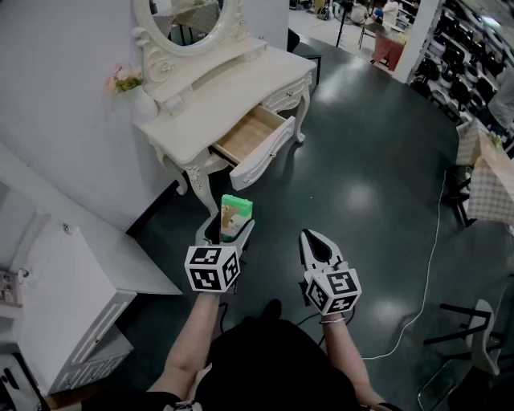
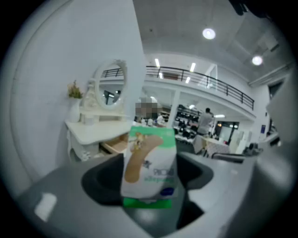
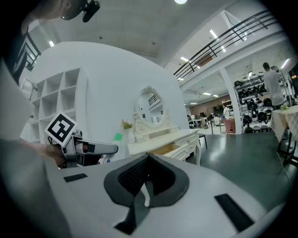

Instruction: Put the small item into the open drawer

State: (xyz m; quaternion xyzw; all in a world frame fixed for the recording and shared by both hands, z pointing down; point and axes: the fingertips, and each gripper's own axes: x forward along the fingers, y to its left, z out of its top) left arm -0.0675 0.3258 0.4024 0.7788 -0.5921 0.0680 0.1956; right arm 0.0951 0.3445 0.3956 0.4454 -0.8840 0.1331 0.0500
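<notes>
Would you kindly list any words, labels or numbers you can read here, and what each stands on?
On the green and white packet in the left gripper: printed words, too blurred to read.
On the marker cubes: black square patterns only, no letters.
Nothing else legible.

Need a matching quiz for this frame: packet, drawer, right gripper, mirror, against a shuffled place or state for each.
Things:
1. packet
2. drawer
3. right gripper
4. mirror

Places or states:
A. shut, nothing in it
B. stands on the dresser top
C. held in the left gripper
D. pulled open

Pairs: 1-C, 2-D, 3-A, 4-B
</notes>
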